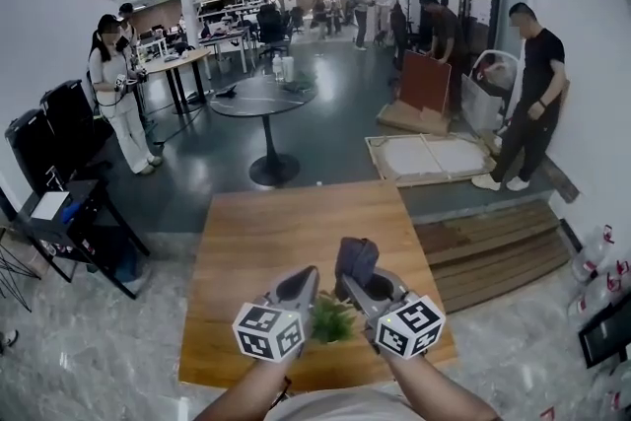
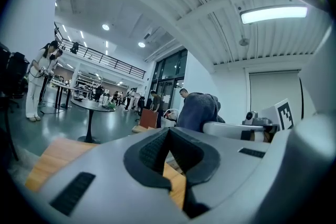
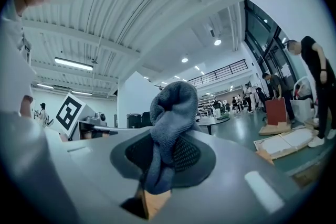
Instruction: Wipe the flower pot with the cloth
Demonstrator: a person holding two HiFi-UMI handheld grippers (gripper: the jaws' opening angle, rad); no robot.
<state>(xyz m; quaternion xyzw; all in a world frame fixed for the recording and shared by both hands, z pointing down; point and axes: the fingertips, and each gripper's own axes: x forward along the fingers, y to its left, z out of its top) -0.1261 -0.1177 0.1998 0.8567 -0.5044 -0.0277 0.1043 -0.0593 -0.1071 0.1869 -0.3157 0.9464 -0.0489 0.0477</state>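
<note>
The right gripper [image 1: 355, 284] had its fingers clenched on the cloth [image 3: 173, 113], presumably bunched ready for wiping; the left gripper [image 2: 168, 131] had its fingers closed, empty.

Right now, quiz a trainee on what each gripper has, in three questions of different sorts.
1. True or false: the jaws of the left gripper stand wide apart.
2. Which one holds the grey cloth? A: left gripper. B: right gripper. C: neither.
3. Fill in: in the head view, a green ____ shows between the two grippers.

Key
1. False: the jaws are shut with nothing between them.
2. B: the jaws are clamped on the cloth.
3. plant
</note>
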